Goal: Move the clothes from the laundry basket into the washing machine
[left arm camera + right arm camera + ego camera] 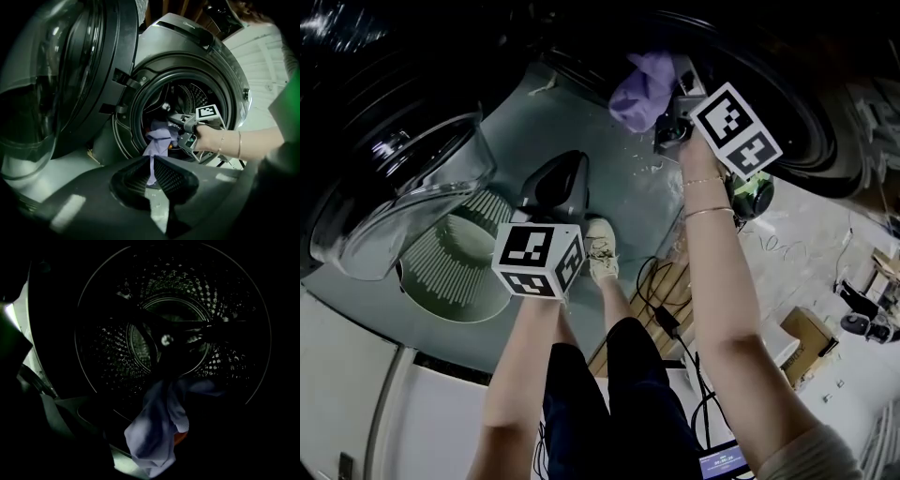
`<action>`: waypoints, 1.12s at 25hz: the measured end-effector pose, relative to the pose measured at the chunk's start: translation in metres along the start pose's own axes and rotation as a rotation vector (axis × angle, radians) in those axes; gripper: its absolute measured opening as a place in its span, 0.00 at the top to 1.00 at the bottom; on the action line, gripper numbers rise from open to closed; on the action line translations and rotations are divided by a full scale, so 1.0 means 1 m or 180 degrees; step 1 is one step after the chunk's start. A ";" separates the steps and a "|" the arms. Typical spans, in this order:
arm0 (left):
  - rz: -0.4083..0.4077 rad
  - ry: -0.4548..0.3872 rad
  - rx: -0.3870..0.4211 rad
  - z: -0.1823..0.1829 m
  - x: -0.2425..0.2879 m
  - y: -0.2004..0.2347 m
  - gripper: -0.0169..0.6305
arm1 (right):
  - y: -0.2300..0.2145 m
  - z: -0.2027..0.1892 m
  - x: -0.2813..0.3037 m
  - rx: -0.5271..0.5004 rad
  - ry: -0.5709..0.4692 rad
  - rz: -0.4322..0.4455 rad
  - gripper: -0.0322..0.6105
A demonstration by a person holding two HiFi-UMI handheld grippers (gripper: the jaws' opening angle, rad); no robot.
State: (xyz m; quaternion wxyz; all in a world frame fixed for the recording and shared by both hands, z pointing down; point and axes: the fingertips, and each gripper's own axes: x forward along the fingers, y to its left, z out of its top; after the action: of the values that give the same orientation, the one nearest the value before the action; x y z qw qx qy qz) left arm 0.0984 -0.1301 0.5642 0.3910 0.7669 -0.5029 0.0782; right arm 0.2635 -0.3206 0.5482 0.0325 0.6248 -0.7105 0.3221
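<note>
My right gripper [668, 127] sits at the mouth of the grey front-loading washing machine [197, 51], up at 1 o'clock in the head view, with its jaws standing apart and nothing pinched between them. The lavender fabric garment [642, 89] hangs just off its 10 o'clock side there. In the right gripper view it droops from just below the jaws toward 6 o'clock, over the lower lip of the opening. Whether it touches a jaw I can't tell, that view being very dark. Beyond it lies the perforated steel drum [117, 357]. A small orange patch [180, 437] peeks from under the garment's 4 o'clock edge, too dim to identify.

My left gripper [153, 159] hangs well back from the machine, near the middle of the head view, its ribbed jaws brought together to a thin slit and holding nothing. Through its camera the garment shows at 12 o'clock, draped in the round opening, with the right gripper touching it or just beside it at 2 o'clock.

The round glass-fronted door [403, 197] is swung wide open at 9 o'clock in the head view. The pale round laundry basket with slotted walls [455, 262] stands on the floor at the left gripper's 8 o'clock.
</note>
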 end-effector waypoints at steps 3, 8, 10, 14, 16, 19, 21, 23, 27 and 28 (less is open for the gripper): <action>-0.0005 -0.0012 0.0023 0.005 0.001 -0.002 0.93 | 0.008 -0.008 -0.015 -0.0122 0.0059 0.0090 0.15; -0.0018 -0.0018 0.0040 0.006 0.002 -0.003 0.93 | 0.010 -0.068 -0.041 -0.0201 0.0572 0.0176 0.18; -0.0015 -0.0017 0.0033 0.004 0.002 -0.002 0.94 | 0.000 -0.104 -0.045 -0.0232 0.0901 0.0117 0.20; 0.0022 -0.0028 -0.0015 -0.003 0.002 0.004 0.94 | -0.016 -0.152 -0.046 -0.0335 0.1264 0.0003 0.24; 0.0030 -0.0031 -0.0027 -0.005 0.004 0.006 0.94 | -0.021 -0.169 -0.044 -0.0344 0.1395 0.0002 0.28; 0.0029 -0.0028 -0.0043 -0.009 0.007 0.009 0.94 | -0.031 -0.193 -0.040 -0.0282 0.1542 -0.0072 0.33; 0.0010 -0.0025 -0.0043 -0.011 0.008 0.009 0.94 | -0.039 -0.198 -0.035 -0.0273 0.1545 -0.0137 0.39; 0.0005 -0.0040 -0.0019 -0.013 0.007 0.010 0.94 | -0.042 -0.196 -0.028 -0.0254 0.1524 -0.0133 0.44; 0.0036 -0.0055 -0.0031 -0.015 0.006 0.013 0.96 | -0.037 -0.176 -0.023 -0.0221 0.1363 -0.0027 0.71; 0.0030 -0.0045 -0.0047 -0.017 0.005 0.012 0.96 | -0.033 -0.169 -0.025 -0.0217 0.1294 0.0035 0.81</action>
State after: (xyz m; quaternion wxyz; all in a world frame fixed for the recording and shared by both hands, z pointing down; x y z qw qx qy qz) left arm 0.0955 -0.1249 0.5844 0.3927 0.7621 -0.5098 0.0708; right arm 0.2386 -0.2144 0.6844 0.1946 0.5416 -0.7032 0.4176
